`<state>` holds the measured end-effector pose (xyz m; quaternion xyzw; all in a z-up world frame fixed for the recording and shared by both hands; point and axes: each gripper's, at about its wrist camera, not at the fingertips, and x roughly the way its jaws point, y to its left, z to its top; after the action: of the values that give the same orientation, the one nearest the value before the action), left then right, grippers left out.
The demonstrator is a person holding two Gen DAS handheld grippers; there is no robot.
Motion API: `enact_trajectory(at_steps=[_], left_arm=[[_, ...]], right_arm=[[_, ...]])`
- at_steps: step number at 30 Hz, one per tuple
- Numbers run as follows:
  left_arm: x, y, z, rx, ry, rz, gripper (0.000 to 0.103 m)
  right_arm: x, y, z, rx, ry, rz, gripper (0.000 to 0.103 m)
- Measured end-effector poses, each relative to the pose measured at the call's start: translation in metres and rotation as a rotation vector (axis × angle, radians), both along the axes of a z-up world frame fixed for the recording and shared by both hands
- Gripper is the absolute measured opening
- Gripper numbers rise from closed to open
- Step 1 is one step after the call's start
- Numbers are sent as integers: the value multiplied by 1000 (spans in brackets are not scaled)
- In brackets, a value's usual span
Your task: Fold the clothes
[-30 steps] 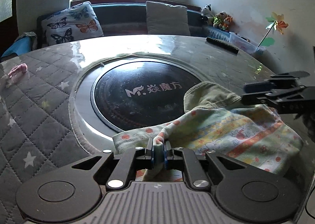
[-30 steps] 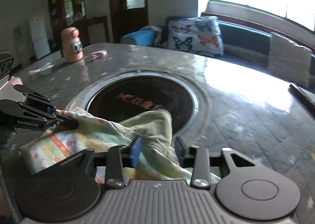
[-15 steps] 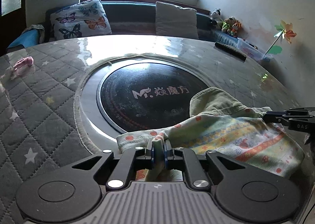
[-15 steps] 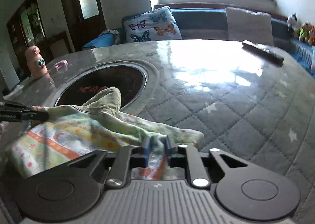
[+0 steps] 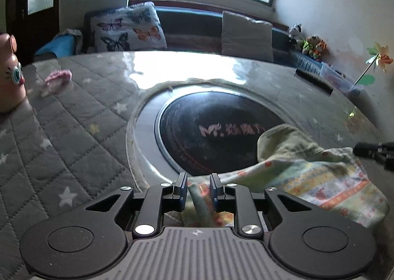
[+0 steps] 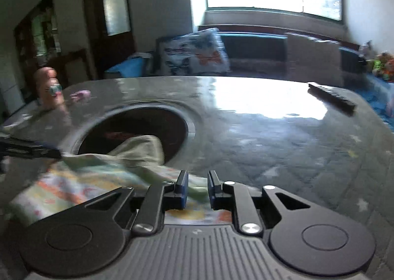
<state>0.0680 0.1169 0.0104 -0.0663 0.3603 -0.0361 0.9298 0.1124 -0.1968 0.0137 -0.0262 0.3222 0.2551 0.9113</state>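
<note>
A small patterned garment (image 5: 307, 176), pale green with orange and yellow bands, lies at the near edge of the round table, partly over the dark glass centre plate (image 5: 209, 127). My left gripper (image 5: 198, 187) has its jaws a little apart, with a fold of the garment lying loose between them. My right gripper (image 6: 197, 190) is also parted, with the garment's edge (image 6: 98, 176) between and under its fingers. Each gripper's tip shows in the other's view, the right one (image 5: 371, 150) and the left one (image 6: 29, 149).
The table has a grey quilted star cover (image 5: 61, 132). A pink toy figure (image 5: 7, 75) and a small pink item (image 5: 57, 76) sit at far left. A dark remote (image 5: 314, 80) lies at far right. A sofa with cushions (image 5: 128, 26) stands behind.
Both grippers were shut on the garment half a second ago and have opened a little. Both views have swung, and the right wrist view is blurred by motion.
</note>
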Motion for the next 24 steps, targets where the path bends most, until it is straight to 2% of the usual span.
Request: enact_trajectory(at_steps=[2,7,12,16,24], left_arm=[[-3,-6,6,-14,-16,-18,21],[-13,-34,16,-36,-37,-137,21],[-19,-69,17,-74,-40,-282,21],[-25,-99,7,-50,-28,-383,21],[-33,-115,-10,-26,5,-424,21]], right_arm=[[0,9,-3,13,42,46,16],[12,32,-15,17,96,87,16],[33,48,-23,2,113,75,16],[40,52,-24,7,114,70,16],[17,55,-10,-5,85,155,18]])
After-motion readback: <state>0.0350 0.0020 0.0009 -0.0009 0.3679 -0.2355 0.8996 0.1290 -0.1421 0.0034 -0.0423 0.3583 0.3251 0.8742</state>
